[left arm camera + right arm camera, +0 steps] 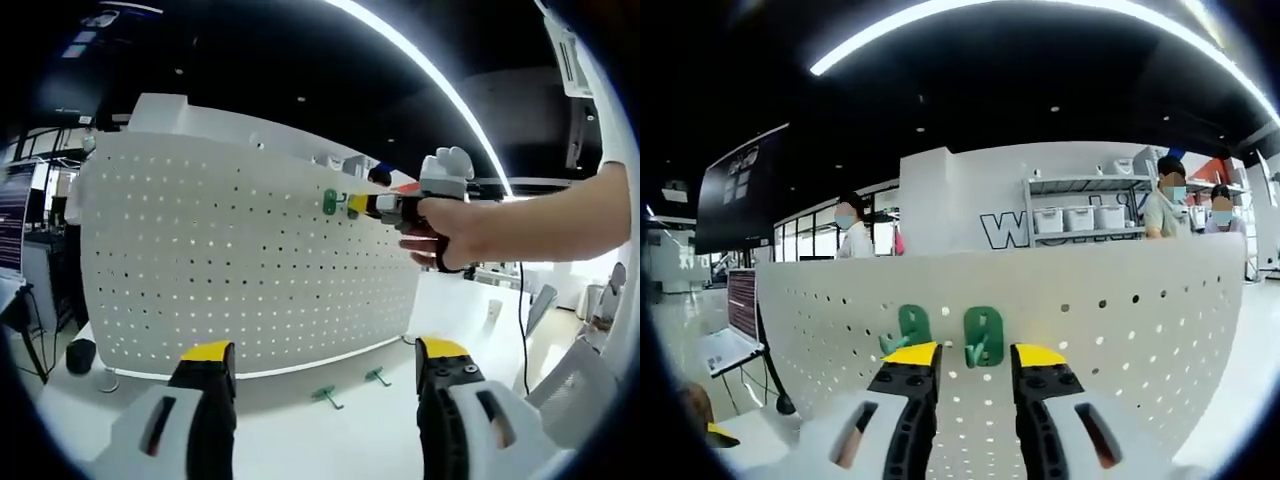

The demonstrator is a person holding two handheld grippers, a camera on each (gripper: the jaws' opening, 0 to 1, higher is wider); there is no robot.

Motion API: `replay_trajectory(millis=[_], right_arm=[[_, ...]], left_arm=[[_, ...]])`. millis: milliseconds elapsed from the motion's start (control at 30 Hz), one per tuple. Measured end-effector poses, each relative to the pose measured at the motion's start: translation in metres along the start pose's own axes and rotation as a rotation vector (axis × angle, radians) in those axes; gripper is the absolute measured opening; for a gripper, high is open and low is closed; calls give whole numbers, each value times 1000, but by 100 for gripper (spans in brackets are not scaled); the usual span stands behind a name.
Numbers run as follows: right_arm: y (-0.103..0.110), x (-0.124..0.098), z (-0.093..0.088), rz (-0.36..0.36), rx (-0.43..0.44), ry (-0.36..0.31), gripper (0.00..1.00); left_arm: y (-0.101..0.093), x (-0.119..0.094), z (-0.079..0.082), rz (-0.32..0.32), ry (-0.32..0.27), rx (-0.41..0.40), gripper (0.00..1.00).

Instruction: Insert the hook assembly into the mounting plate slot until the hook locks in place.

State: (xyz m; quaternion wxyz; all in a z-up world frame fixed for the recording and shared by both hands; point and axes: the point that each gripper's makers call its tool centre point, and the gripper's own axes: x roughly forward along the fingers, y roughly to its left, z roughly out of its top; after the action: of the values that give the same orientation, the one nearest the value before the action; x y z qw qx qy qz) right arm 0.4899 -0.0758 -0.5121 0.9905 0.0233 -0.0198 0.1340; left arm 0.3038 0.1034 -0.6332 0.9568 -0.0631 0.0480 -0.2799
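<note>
Two green hooks sit on the white pegboard [1120,330]: one [914,328] apparently seated, the other [983,337] just ahead of the right gripper [974,352], whose jaws stand narrowly apart (a grip cannot be confirmed). It should be pressed squarely home. The left gripper [325,352], held wide, hovers over the bench [300,430], where spare hooks [326,396] lie.

Dark ceiling with light strip [970,30]; shelving [1080,215] against white wall.

Bright ceiling strip-light glare, fisheye-bent edges
</note>
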Motion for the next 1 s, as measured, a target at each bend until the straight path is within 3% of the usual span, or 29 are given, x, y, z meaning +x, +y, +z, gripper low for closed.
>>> replay_trajectory(millis=[100, 267, 633, 1000], right_arm=[[6, -2, -4, 53, 13, 1, 47], [6, -5, -10, 74, 30, 0, 63], [8, -10, -9, 101, 36, -4, 64], [13, -27, -7, 237, 39, -38, 64]], left_arm=[[-1, 0, -1, -4, 2, -1, 76], [-2, 1, 0, -5, 0, 1, 76], [1, 1, 4, -1, -6, 8, 77], [-1, 2, 5, -10, -5, 13, 76]])
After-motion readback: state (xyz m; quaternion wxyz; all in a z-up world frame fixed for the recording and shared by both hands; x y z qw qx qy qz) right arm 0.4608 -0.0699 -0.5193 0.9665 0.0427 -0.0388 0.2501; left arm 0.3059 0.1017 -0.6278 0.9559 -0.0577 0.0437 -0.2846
